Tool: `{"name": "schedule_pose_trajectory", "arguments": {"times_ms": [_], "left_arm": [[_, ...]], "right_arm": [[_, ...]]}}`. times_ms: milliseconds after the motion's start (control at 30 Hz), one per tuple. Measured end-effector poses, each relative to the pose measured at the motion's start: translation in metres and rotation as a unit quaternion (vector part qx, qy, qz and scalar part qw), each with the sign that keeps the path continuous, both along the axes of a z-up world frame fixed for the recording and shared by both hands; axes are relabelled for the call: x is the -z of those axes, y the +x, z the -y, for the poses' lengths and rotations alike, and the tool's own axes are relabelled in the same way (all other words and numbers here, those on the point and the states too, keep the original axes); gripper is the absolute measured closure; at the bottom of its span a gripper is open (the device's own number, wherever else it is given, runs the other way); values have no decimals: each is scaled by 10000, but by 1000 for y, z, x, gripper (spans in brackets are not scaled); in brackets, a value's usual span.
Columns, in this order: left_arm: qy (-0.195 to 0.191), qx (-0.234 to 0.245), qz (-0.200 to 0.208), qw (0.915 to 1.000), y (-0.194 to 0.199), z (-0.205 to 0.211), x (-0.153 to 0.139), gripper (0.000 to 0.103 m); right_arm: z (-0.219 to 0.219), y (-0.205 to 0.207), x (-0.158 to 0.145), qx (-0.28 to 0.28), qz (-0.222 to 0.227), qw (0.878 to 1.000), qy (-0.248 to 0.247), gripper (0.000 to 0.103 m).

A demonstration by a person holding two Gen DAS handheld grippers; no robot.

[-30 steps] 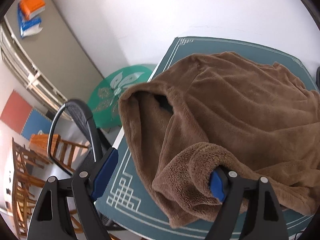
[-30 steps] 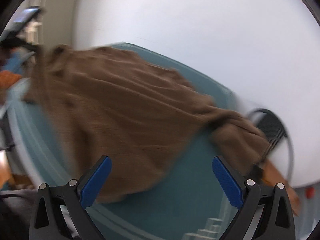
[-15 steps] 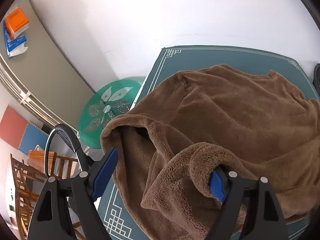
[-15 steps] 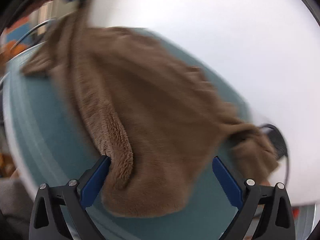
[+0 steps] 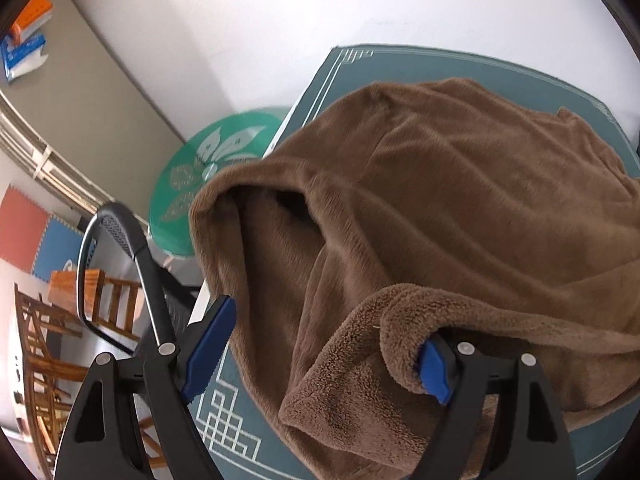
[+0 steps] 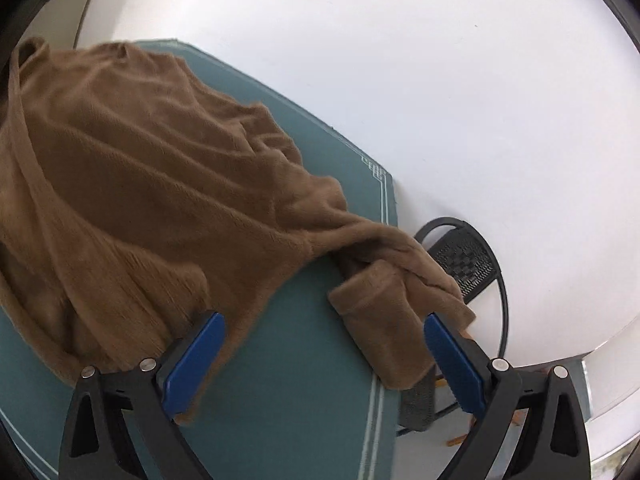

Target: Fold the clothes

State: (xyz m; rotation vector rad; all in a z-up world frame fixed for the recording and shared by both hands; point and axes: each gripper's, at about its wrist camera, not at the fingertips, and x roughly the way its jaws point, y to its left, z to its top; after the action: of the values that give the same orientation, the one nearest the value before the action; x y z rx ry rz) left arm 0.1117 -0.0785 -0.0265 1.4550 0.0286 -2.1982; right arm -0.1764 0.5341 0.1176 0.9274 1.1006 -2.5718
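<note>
The garment is thick brown fleece, plush and matt, with a shaggier nap on its turned-back cuff. Under it the table has a smooth, matt teal cover with thin pale printed lines. The fingers carry glossy blue plastic pads on matt black plastic frames with small shiny metal rivets.

A plain white wall stands behind the teal-covered table. Beside it are a round green glass side table, a black mesh chair, wooden chairs, and red and blue floor mats.
</note>
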Motion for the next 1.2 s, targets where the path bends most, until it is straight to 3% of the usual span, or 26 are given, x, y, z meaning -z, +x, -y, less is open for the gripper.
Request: {"name": "schedule_pose_trajectory", "arguments": {"times_ms": [100,200,333,600,633,700,833,933,1200], "left_arm": [[-2,-51,77,10000,1,3,5,17],[-19,-106,66,9999,-2,2,5,17],[-39,-105,64,9999,-6,-2,5,17],[-89,-145,73,9998,-2,-2,0,17],[-88,-152,68,9998,-1,-3,0,17],[-91,-149,60,9998,2,-3,-1,17],[-96,-32,91,9999,12,-7,0,17],[-161,132,174,9996,28,-10,-2,17],[21,758,311,9966,95,-22,-23,11]], "right_arm": [[-7,16,-16,-352,219,9976,-563,5],[-6,38,-30,-894,740,9857,-1223,5],[12,63,-25,-1389,931,9789,-1174,5],[20,50,1,-938,1318,9819,-990,6],[21,48,4,-877,1367,9820,-967,11],[22,44,10,-757,1464,9820,-919,72],[18,41,9,-664,1664,9797,-898,78],[8,44,-5,-743,1820,9758,-957,89],[-19,53,-42,-972,2304,9625,-1052,90]]}}
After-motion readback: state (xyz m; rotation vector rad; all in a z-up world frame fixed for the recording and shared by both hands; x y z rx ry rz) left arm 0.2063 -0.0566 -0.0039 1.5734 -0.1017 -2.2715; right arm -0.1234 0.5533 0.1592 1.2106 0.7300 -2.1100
